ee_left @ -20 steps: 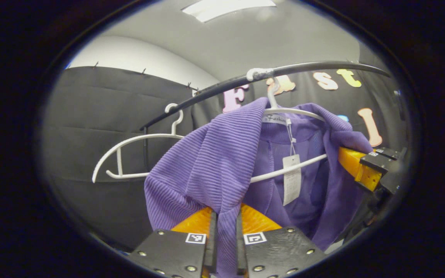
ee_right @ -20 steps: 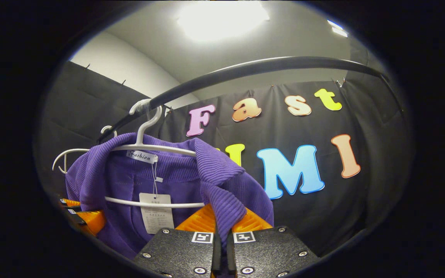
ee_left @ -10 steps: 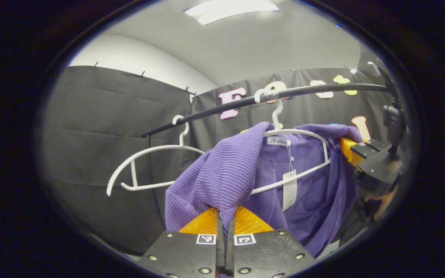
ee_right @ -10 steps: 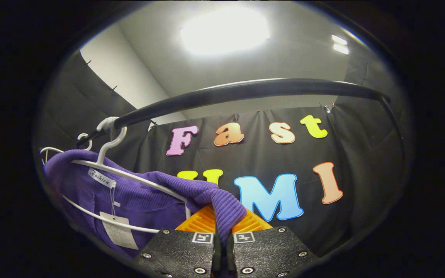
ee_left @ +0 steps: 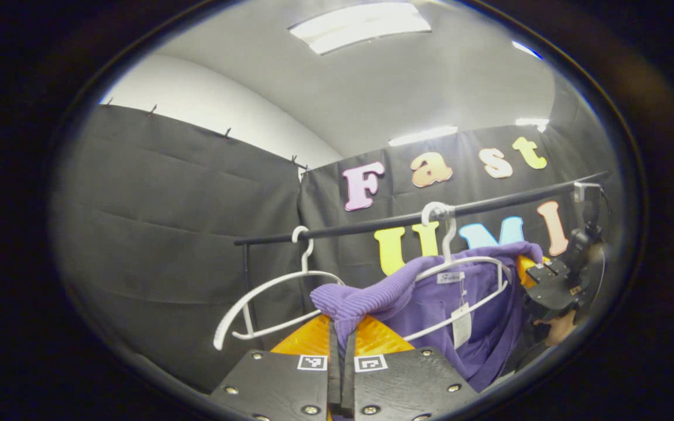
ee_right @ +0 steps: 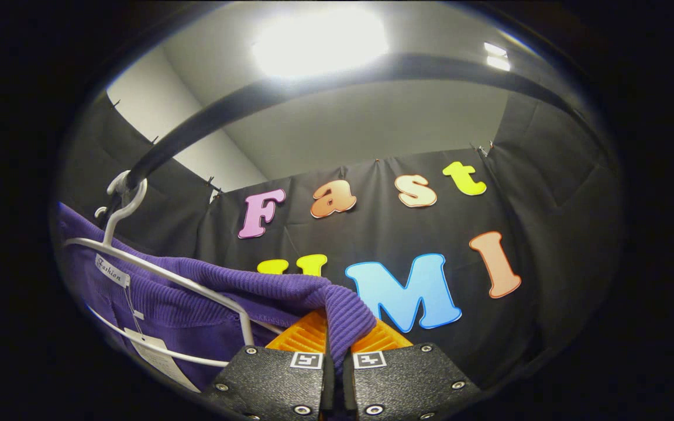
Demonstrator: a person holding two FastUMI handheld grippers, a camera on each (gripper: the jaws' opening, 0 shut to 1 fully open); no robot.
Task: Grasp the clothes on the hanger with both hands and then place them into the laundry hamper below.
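Observation:
A purple ribbed garment (ee_left: pixel 466 304) hangs on a white hanger (ee_left: pixel 460 266) from a black rail (ee_left: pixel 372 224). My left gripper (ee_left: pixel 341 327) is shut on one shoulder fold of the garment, which is stretched out toward me. In the right gripper view, my right gripper (ee_right: pixel 334 327) is shut on the other shoulder of the garment (ee_right: pixel 208 292), pulled off the end of the hanger (ee_right: pixel 155 272). In the left gripper view the right gripper (ee_left: pixel 539 275) shows at the far right, held by a hand (ee_left: pixel 559 330). A paper tag (ee_left: pixel 461 324) dangles from the collar.
A second, bare white hanger (ee_left: pixel 267 298) hangs on the rail to the left of the garment in the left gripper view. The rail (ee_right: pixel 290 88) arches close overhead in the right gripper view. Black cloth walls stand behind.
Both grippers have drawn back and apart, stretching the garment's shoulders outward off the hanger ends. In the left gripper view the rail and hanger have receded and sit lower.

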